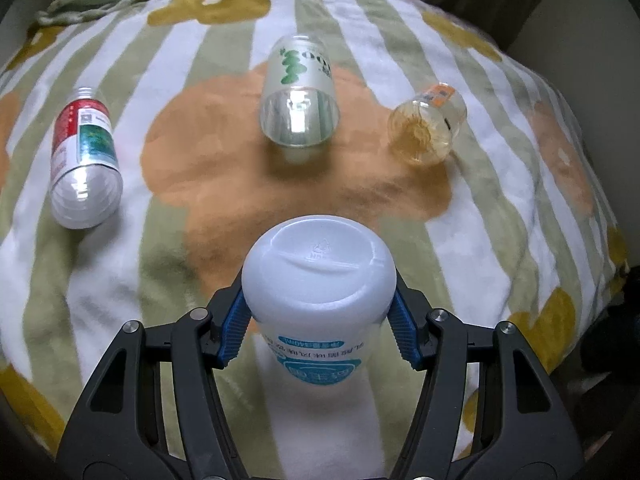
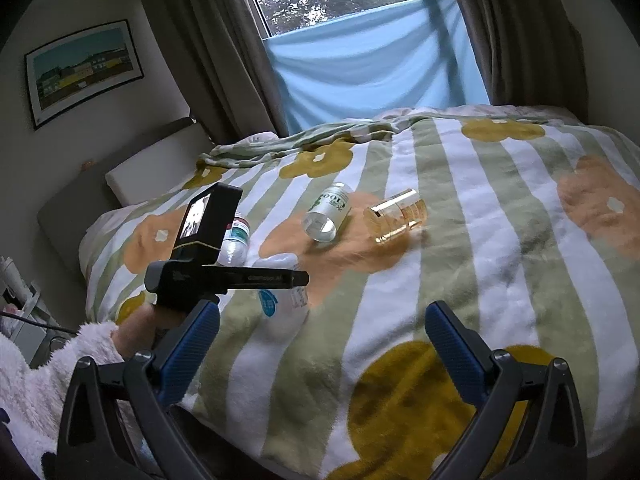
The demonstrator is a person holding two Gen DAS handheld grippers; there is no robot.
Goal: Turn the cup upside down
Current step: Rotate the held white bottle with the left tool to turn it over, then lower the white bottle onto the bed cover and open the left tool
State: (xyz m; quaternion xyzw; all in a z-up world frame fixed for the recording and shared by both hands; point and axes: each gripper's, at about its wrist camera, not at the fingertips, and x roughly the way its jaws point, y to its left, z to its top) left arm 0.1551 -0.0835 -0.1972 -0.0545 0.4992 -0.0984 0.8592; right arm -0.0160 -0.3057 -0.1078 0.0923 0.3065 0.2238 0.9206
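Observation:
A white plastic cup with a blue printed label stands bottom up, its print upside down, low over the striped blanket. My left gripper is shut on it, one blue pad pressed against each side. Whether its rim touches the blanket is hidden. In the right wrist view the same white cup shows behind the left gripper's black body, held by a hand in a fluffy white sleeve. My right gripper hangs open above the blanket with nothing between its fingers.
Three other cups lie on their sides further back on the bed: a red and green labelled one at left, a clear one with green print in the middle, an amber one at right. Curtains and a window stand behind the bed.

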